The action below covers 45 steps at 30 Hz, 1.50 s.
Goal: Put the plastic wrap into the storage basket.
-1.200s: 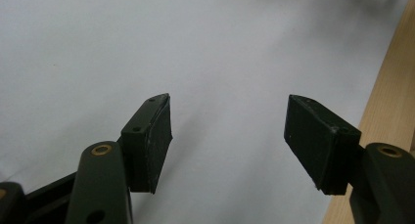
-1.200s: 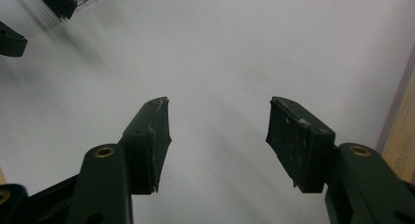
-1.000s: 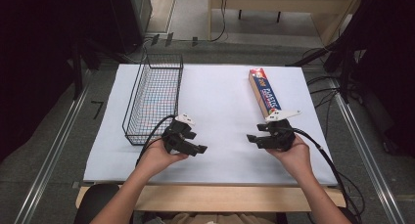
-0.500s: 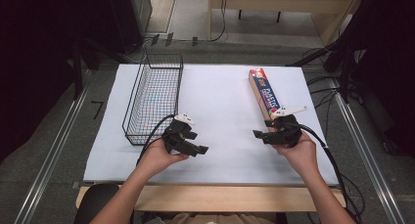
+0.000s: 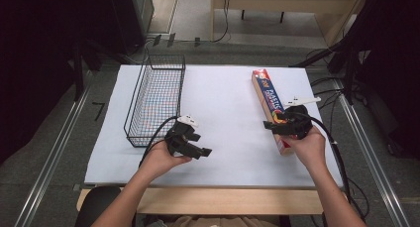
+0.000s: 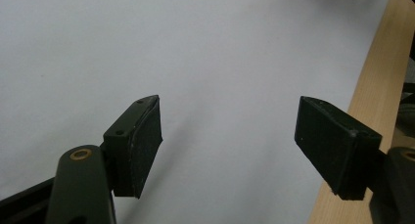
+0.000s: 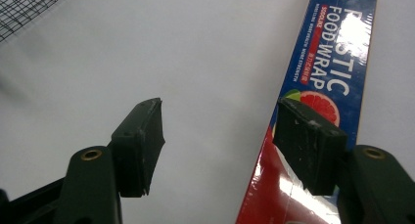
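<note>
1. Right tongs hovered over the near part of the plastic food wrap box. Jaws partly apart and had just been opening wider. Nothing was between them: in the right gripper view the box lay under the right-hand jaw and ran away ahead, not in the gap.
2. Left tongs stood wide and empty over the white surface, well apart from the box. The wire basket was just beyond them, off to their left.
3. Handling, my read: a long, narrow carton, light, fairly stiff but crushable at the walls. The glossy print looked slippery. A grip far off-centre would likely let it swing.
4. Best hold: across the narrow width near mid-length, pads on the two long side walls. The right tongs needed to shift sideways to straddle it.
5. Hard to tell: the box's near end was covered by the right hand in the high view and cut off in the right gripper view. The height of the jaws above the box was unclear. The basket's inside was hard to read through the mesh.
</note>
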### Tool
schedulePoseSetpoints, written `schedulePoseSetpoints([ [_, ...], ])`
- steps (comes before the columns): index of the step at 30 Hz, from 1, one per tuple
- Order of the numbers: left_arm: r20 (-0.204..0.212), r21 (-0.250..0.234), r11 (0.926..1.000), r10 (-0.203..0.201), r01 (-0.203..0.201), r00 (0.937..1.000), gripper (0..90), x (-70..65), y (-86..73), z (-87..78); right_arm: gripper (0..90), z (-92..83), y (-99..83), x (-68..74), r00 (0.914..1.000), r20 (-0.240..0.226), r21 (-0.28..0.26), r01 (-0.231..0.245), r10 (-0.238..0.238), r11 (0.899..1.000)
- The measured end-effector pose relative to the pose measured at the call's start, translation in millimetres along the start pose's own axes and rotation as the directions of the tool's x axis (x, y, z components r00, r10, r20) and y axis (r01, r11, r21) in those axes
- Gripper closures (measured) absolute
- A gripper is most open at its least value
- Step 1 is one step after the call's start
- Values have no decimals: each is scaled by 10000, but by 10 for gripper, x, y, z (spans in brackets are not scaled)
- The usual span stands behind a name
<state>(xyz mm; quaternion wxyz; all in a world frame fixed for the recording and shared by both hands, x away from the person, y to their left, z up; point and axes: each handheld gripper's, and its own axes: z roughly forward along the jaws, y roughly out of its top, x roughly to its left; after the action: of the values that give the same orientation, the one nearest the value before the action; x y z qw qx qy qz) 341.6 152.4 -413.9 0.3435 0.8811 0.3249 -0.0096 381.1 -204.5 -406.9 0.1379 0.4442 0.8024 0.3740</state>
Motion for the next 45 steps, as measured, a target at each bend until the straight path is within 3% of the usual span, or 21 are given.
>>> schedulePoseSetpoints([
  [5, -33, 41, 10000, 70, -70, 10000, 262, -9, 5, 1, 361, 32, 70, -39, 9995, 311, 83, 78, -81, 9999],
  [8, -50, 44, 10000, 85, -85, 10000, 263, -12, 3, 3, 345, 94, 135, -131, 9986, 427, 285, -314, 302, 9991],
  [16, -52, 51, 9999, 100, -100, 9999, 263, -27, 4, 9, 301, 222, 232, -247, 9930, 1032, 803, -655, 571, 9946],
  [20, -36, 179, 9997, 172, -171, 9998, 264, -32, 2, 32, 287, 281, 243, -292, 9911, 1097, 966, -867, 759, 9915],
  [22, -40, 317, 9992, 232, -231, 9997, 263, -35, 0, 43, 276, 321, 252, -338, 9871, 1414, 1095, -909, 750, 9898],
  [26, -25, 344, 9990, 274, -273, 9996, 263, -40, 0, 57, 233, 401, 262, -389, 9833, 1610, 1461, -1085, 846, 9833],
  [32, 107, 276, 9992, 271, -273, 9996, 264, -53, 4, 61, 218, 620, 232, -398, 9766, 2060, 2425, -1119, 616, 9637],
  [37, 83, 253, 9994, 245, -247, 9997, 264, -42, 0, 51, 239, 724, 152, -423, 9782, 1979, 2957, -1216, 638, 9475],
  [38, 54, 259, 9993, 260, -261, 9996, 264, -38, -2, 47, 242, 737, 149, -434, 9780, 1951, 3089, -1324, 735, 9418],
  [41, 74, 222, 9995, 223, -225, 9997, 264, -32, -5, 44, 271, 733, 150, -453, 9776, 1928, 3048, -1411, 841, 9419],
  [43, 55, 244, 9994, 224, -225, 9997, 265, -31, -4, 46, 280, 746, 147, -486, 9776, 1806, 3177, -1624, 1085, 9342],
  [44, 55, 259, 9994, 243, -244, 9997, 264, -32, -4, 48, 281, 766, 149, -525, 9761, 1627, 3374, -1921, 1439, 9215],
  [45, 56, 270, 9993, 263, -264, 9996, 264, -34, -4, 50, 281, 766, 149, -525, 9761, 1627, 3374, -1921, 1439, 9215],
])
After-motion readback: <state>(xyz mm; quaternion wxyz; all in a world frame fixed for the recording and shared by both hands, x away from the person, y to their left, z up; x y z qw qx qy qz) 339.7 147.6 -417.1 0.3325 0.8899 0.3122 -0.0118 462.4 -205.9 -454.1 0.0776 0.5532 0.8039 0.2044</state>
